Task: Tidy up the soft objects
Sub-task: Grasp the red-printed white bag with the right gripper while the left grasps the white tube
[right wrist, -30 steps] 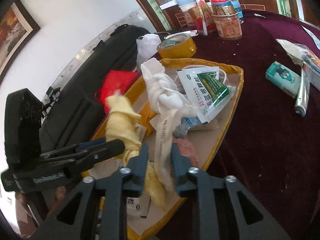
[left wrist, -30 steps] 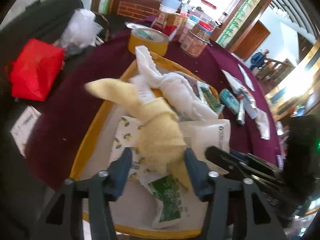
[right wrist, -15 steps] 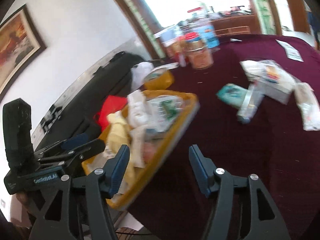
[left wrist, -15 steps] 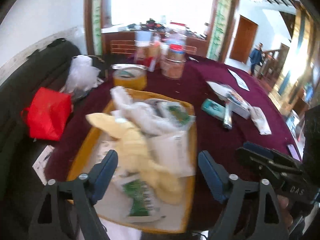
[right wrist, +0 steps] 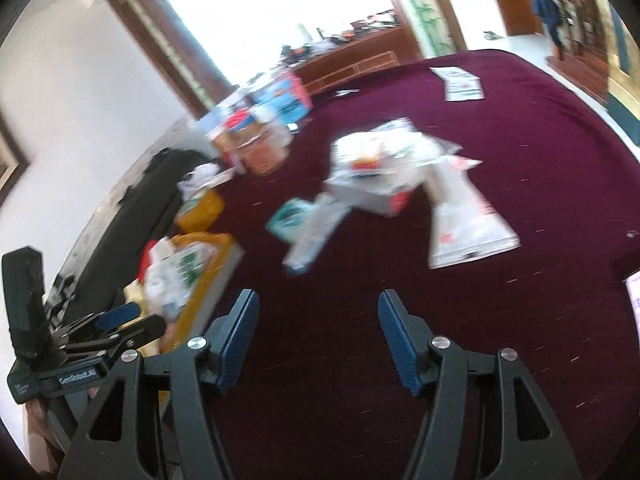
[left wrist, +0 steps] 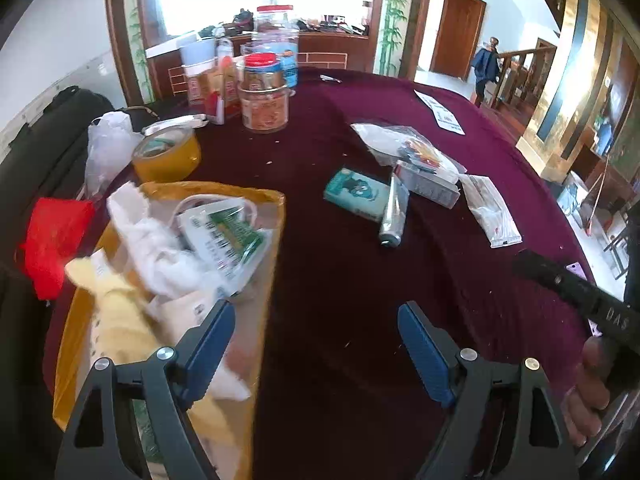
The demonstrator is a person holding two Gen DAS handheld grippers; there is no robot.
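Observation:
A yellow tray (left wrist: 276, 200) at the table's left holds a knotted yellow cloth (left wrist: 116, 320), a knotted white cloth (left wrist: 148, 240) and a green-printed packet (left wrist: 224, 236). My left gripper (left wrist: 316, 328) is open and empty, above the tray's right edge and the maroon tablecloth. My right gripper (right wrist: 316, 320) is open and empty over bare tablecloth, right of the tray (right wrist: 216, 264). The right wrist view is blurred. The left gripper also shows in the right wrist view (right wrist: 120, 320).
On the cloth lie a teal box (left wrist: 356, 194), a silver tube (left wrist: 394, 216), clear plastic bags (left wrist: 408, 148) and a white packet (left wrist: 490, 212). A tape roll (left wrist: 166, 152) and jars (left wrist: 264, 100) stand behind the tray. A red bag (left wrist: 54, 236) lies left.
Both grippers have opened and let go of the cloths, which now lie in the tray. Both have pulled back and swung right, over the tablecloth.

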